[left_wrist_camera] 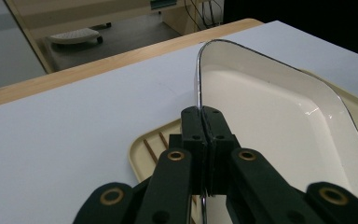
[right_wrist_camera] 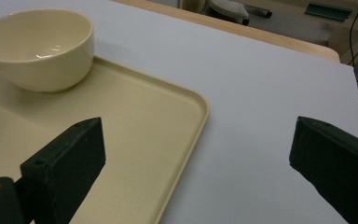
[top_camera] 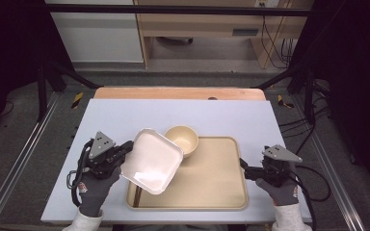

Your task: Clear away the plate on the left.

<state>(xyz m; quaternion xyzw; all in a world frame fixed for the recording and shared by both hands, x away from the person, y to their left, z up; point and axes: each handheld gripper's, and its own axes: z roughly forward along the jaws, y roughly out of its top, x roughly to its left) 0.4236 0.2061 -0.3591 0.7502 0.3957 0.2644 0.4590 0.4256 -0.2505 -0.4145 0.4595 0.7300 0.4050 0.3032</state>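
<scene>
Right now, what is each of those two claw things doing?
Left gripper: closed on the rim of the square plate, holding it tilted over the tray.
Right gripper: open, holding nothing.

The square plate (top_camera: 151, 160) I held was white to cream, with rounded corners, a shallow well and a thin raised rim that caught the light. My left gripper (top_camera: 125, 153) had its jaws pinched together on that rim at the plate's left edge. The plate was tilted, its held side raised, and it hung over the left part of the tan tray (top_camera: 212, 178). One far corner sat just in front of the cream bowl (top_camera: 182, 139); I could not tell if they touched. In my left gripper view the plate (left_wrist_camera: 279, 112) stood almost on edge.
</scene>
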